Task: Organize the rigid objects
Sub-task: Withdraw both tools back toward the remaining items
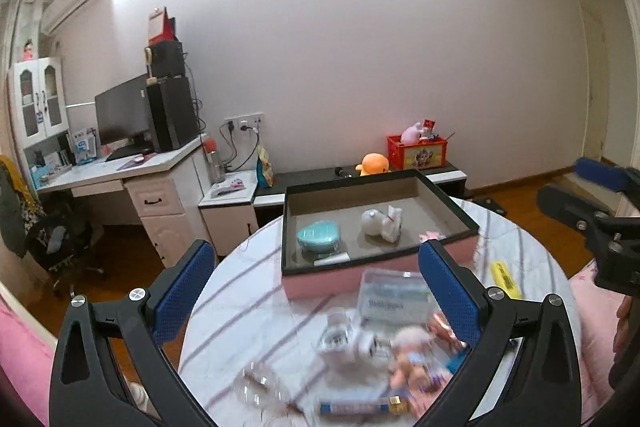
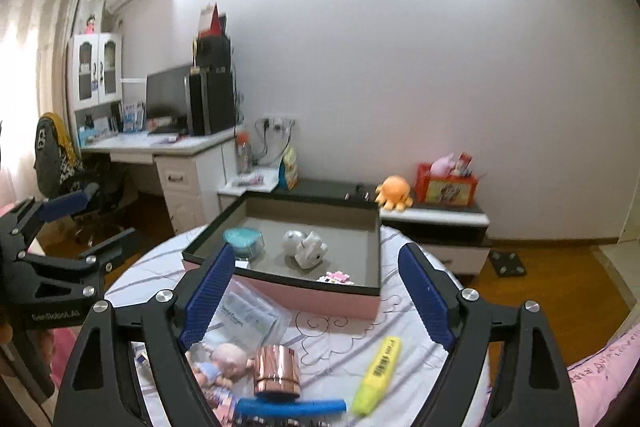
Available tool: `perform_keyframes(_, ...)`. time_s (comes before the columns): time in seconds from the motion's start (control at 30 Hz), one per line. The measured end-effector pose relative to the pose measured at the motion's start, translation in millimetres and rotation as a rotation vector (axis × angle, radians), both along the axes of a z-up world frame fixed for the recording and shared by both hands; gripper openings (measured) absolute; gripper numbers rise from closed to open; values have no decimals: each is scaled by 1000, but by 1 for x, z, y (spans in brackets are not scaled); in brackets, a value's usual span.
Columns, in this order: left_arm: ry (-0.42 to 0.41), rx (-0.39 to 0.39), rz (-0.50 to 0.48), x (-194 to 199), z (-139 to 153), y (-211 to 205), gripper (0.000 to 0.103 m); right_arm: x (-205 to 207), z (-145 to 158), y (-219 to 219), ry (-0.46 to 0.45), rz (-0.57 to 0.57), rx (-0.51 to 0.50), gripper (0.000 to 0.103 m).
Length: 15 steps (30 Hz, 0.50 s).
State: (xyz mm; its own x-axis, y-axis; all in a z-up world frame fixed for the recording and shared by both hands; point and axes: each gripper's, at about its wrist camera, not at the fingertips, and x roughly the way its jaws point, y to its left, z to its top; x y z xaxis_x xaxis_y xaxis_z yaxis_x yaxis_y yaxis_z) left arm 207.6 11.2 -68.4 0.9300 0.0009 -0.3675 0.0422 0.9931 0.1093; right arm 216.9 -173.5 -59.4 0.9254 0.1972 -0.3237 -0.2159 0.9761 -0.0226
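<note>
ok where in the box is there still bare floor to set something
The box has bare floor along its back half, behind the teal container and white figurine, and at right toward the wall. The front edge is crowded: a pink block piece and a small white item.

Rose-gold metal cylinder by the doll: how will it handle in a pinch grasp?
The shiny rose-gold metal cylinder looks rigid, so it likely won't deform. Its polished wall may slip on the pads. It stands upright on the round cloth-covered table; tipped, it would probably roll.
</note>
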Motion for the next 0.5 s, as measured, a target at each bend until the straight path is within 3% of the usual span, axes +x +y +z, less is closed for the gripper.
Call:
perform_keyframes(0.23, 4, -25, 34, -52, -16, 20, 103, -57, -4, -10, -77, -65, 13, 103)
perform_keyframes(0.5, 49, -29, 75, -77, -36, 42, 103, -81, -16, -26, -57, -144, -5, 103)
